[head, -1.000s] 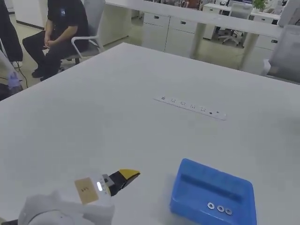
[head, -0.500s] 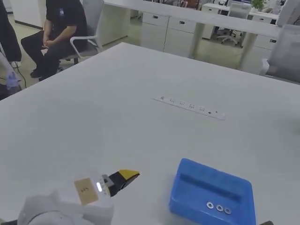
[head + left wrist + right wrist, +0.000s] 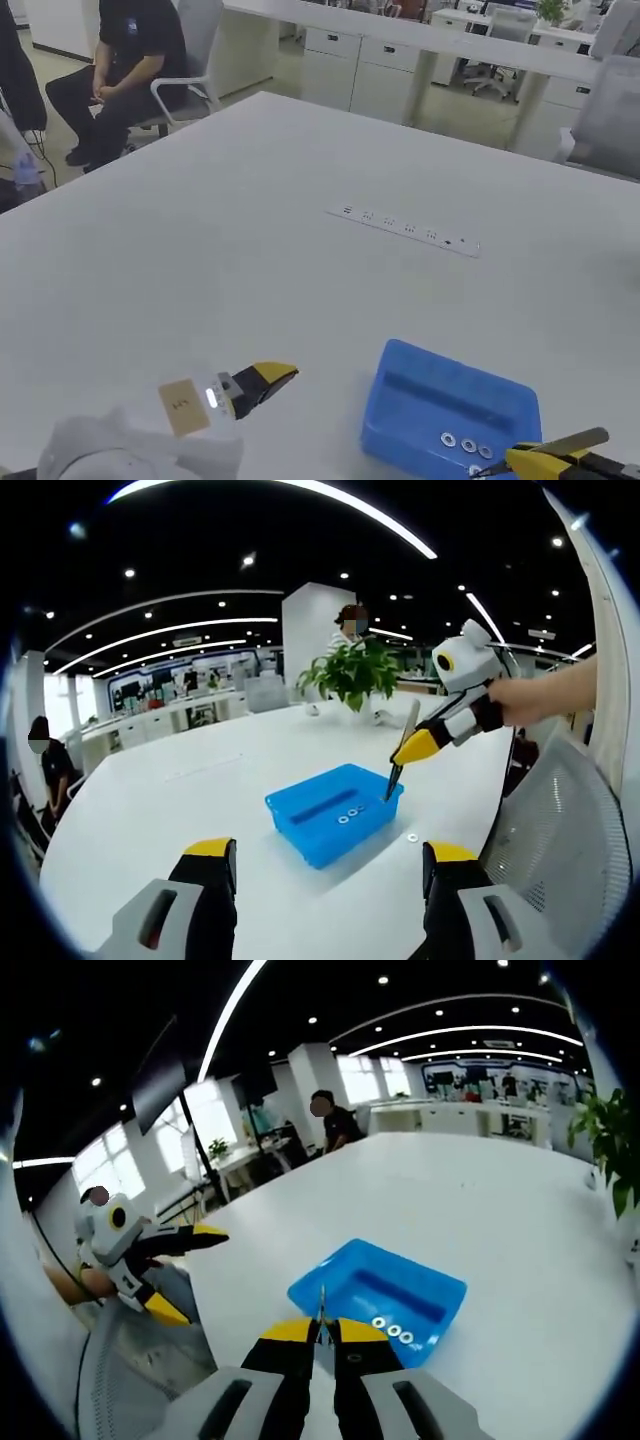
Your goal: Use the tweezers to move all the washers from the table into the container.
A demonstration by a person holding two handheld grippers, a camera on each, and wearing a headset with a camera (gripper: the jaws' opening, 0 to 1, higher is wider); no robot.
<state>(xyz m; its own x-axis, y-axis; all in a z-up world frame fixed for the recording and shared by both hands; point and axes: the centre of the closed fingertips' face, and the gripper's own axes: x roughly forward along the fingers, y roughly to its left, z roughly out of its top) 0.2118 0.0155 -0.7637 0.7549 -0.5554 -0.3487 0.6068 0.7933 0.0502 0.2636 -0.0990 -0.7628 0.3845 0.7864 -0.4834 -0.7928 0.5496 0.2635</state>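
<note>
The blue container (image 3: 400, 400) lies on the white table with three washers (image 3: 466, 443) in a row inside it. One more washer (image 3: 412, 836) rests on the table just beside the container (image 3: 300, 820). My right gripper (image 3: 522, 460) comes in at the bottom right, shut on the tweezers (image 3: 575, 441), whose tips hang over the container's near edge. In the right gripper view, the tweezers (image 3: 322, 1305) stick out between the closed jaws of my right gripper (image 3: 322, 1328), above the container (image 3: 420, 1285). My left gripper (image 3: 325, 858) stands open and holds nothing, left of the container (image 3: 268, 378).
A white power strip (image 3: 405, 228) lies across the table's middle. A person (image 3: 120, 70) sits on a chair beyond the far left corner. Desks and office chairs stand behind the table. Bare tabletop (image 3: 250, 250) spreads between the container and the strip.
My right gripper with the tweezers has come into the head view at the bottom right, by the container. The left gripper and container stay put.
</note>
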